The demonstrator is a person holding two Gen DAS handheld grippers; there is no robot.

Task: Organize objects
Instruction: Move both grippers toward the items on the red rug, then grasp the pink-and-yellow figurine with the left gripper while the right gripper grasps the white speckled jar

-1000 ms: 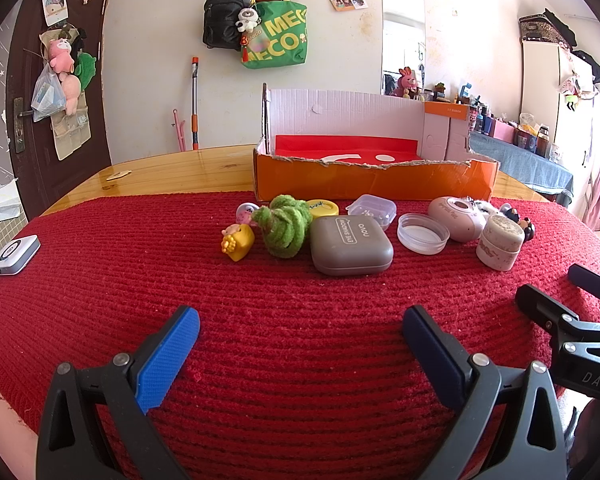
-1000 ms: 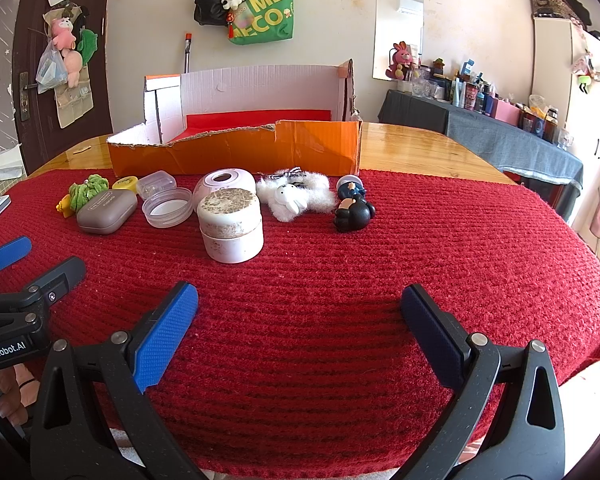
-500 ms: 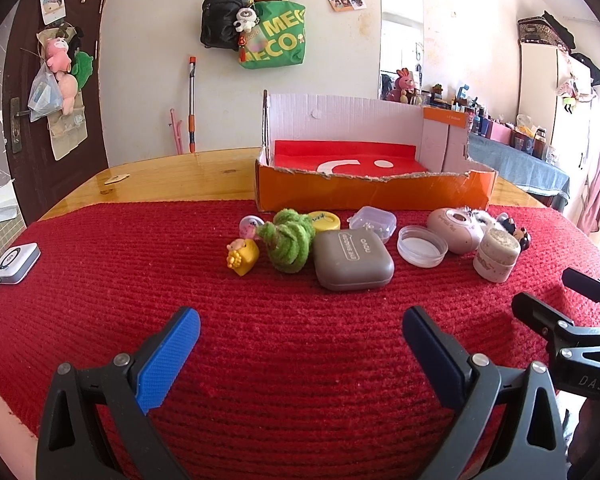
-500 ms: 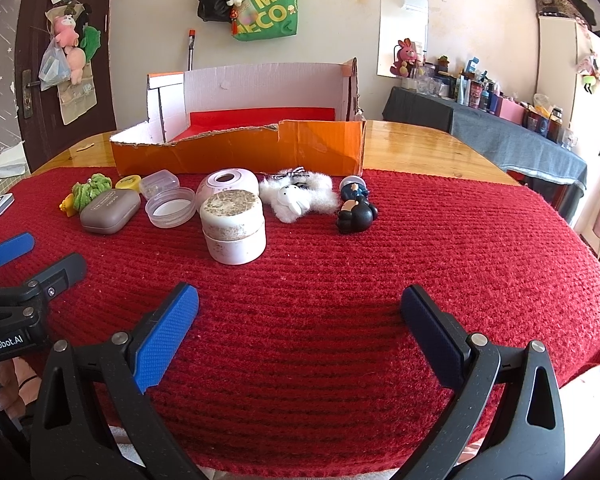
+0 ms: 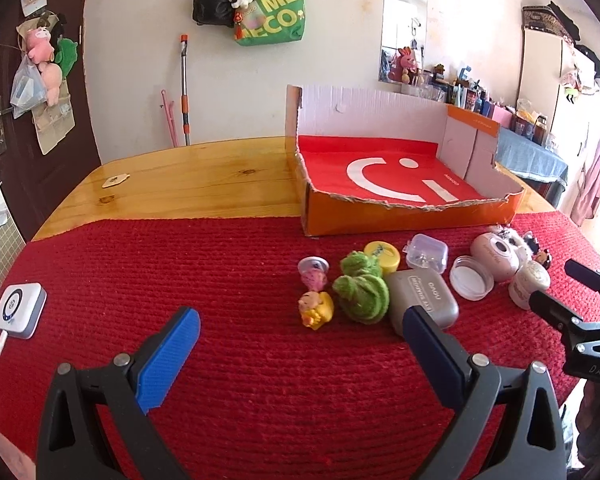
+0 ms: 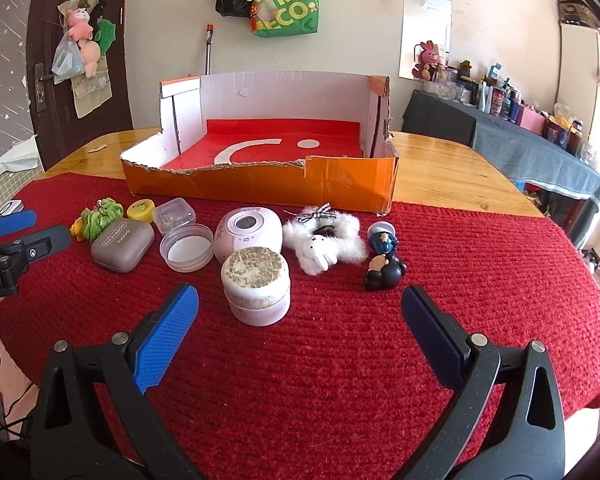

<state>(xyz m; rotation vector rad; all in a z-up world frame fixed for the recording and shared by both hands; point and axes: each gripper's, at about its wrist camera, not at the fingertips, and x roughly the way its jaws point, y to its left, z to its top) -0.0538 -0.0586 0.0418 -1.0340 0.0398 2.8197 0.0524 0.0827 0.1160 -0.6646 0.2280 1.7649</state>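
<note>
An orange cardboard box with a red floor stands open behind a row of small items on the red cloth. The row holds a yellow figurine, a green knitted toy, a grey case, a clear lid, a cream jar, a white fluffy toy and a dark figurine. My left gripper hovers open, near the yellow figurine and the green toy. My right gripper hovers open just in front of the cream jar. Neither holds anything.
A white device with a cable lies at the cloth's left edge. The bare wooden table extends behind the cloth. A yellow cap, a small clear box and a pink round case also sit in the row.
Both grippers have risen and tilted down, so the box floor now shows. The left view has swung left; the right gripper has moved closer to the cream jar.
</note>
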